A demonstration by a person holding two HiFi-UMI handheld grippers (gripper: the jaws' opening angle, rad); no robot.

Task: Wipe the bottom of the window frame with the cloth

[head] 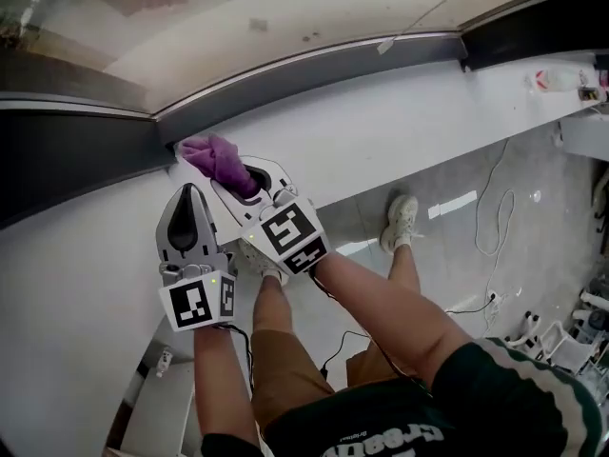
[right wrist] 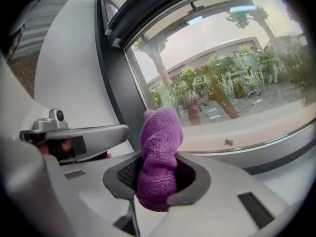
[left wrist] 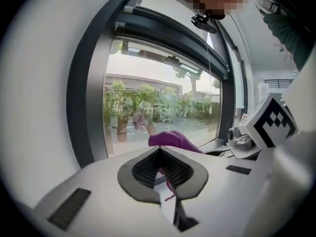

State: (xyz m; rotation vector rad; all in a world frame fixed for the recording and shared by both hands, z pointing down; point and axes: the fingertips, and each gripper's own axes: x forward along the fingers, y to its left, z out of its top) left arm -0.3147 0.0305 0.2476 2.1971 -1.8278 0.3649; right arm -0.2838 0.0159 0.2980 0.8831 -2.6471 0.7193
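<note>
My right hand-held gripper (head: 249,181) is clamped on the purple cloth (head: 217,157). The right gripper view shows the cloth bunched into a roll between the jaws, with its far end sticking up past them. From the head view, that free end lies on the white sill (head: 400,122). It sits right at the bottom of the dark window frame (head: 314,76), close to the frame's left corner. I cannot tell how firmly it presses there.

My left hand-held gripper (head: 188,196) sits just beside the right one, to the near left, over the sill. Its jaws are drawn narrow and nothing is caught between them. The left gripper view shows only a strip of purple cloth through the slit, beyond the jaws. Beyond the frame is the glass (head: 238,17). On the floor to the near right I see a white shoe (head: 402,222) and a thin cable (head: 490,208).
</note>
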